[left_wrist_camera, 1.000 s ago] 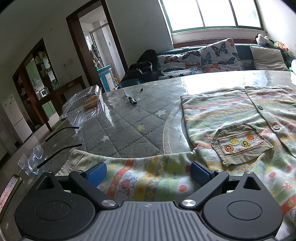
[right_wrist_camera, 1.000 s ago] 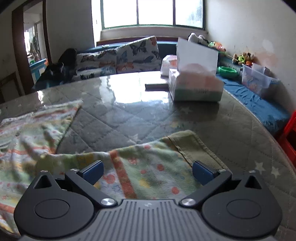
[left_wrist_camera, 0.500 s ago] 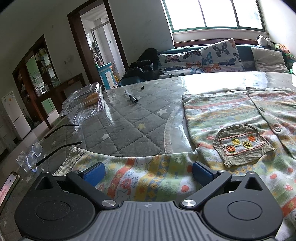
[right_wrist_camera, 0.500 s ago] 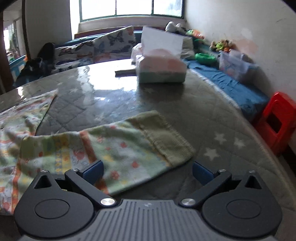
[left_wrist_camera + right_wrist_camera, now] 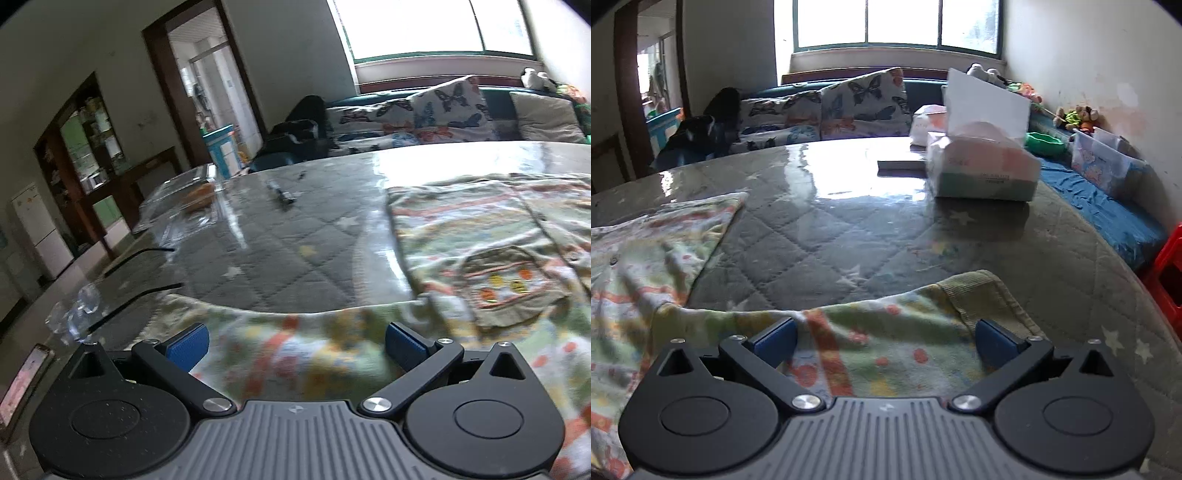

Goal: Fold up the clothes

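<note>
So, biggest stuff first:

1. The table (image 5: 849,236) has a glossy quilted cover and runs out ahead of both tools. A flat, slick top like that looks like a sensible place to fold on, since cloth can slide instead of bunching.

2. The shirt (image 5: 480,236) is spread flat, buttons up. Its body lies ahead and to the right of the left gripper (image 5: 295,341), and ahead and to the left of the right gripper (image 5: 884,338). My guess is it was laid open like this so the sleeves can be folded in first.

3. The left sleeve (image 5: 280,343) stretches straight across the gap between the left gripper's blue pads, which are spread wide and pinching nothing. The view is blurry here.

4. The right sleeve (image 5: 886,332) lies under the right gripper the same way, with the ribbed cuff (image 5: 982,295) just ahead of its right-hand pad. This tool is also wide open and holds nothing. I reckon both are lined up over a sleeve each to grab them together.

5. The tissue box (image 5: 982,173) sits well ahead and to the right of the right gripper, out of the fold's way.

6. The glasses (image 5: 110,295) are just off the left gripper's left side, close to the sleeve end. They might snag.
</note>
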`<state>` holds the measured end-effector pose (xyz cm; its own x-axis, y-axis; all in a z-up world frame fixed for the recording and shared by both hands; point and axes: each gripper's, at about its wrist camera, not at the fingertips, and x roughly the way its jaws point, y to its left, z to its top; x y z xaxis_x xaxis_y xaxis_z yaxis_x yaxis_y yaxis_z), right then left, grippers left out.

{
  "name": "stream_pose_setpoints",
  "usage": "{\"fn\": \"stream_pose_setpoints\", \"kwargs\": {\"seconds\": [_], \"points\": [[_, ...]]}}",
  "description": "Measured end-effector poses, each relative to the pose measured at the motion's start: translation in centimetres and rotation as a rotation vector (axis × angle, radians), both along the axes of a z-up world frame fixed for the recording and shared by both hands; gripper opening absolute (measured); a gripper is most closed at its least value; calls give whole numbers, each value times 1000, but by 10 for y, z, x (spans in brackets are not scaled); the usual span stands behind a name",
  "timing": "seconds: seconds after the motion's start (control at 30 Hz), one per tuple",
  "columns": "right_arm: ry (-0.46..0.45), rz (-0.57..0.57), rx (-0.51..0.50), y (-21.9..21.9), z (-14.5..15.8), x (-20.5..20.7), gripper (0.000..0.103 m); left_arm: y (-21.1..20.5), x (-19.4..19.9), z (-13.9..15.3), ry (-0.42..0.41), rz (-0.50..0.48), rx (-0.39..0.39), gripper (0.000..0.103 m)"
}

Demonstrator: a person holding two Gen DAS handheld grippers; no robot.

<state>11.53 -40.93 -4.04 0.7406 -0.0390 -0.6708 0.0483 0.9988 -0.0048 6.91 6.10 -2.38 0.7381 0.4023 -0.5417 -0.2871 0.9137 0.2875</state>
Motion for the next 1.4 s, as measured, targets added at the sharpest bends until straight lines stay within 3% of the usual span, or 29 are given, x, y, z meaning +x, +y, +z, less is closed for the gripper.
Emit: {"fn": "stream_pose_setpoints", "kwargs": {"seconds": [0.43, 0.57, 0.7, 1.0, 1.1, 1.4], "points": [[12, -85, -1, -19, 0, -12, 103, 49, -1, -1, 7, 125, 46, 103], [-1, -52, -25, -10, 5, -19, 103, 55, -5, 3, 14, 145, 18, 103], [-4, -11, -27, 0, 4, -24, 103, 52, -7, 0, 10, 126, 44, 103], [-5, 5, 1, 7, 5, -28, 103, 75, -13, 11, 3, 181, -41, 103], [-9, 33, 42, 16, 8, -37, 103, 61, -21, 16, -4, 125, -64, 103], [-12, 258, 52, 76, 17, -58, 103, -28, -46, 27, -14, -222, -106, 103]]}}
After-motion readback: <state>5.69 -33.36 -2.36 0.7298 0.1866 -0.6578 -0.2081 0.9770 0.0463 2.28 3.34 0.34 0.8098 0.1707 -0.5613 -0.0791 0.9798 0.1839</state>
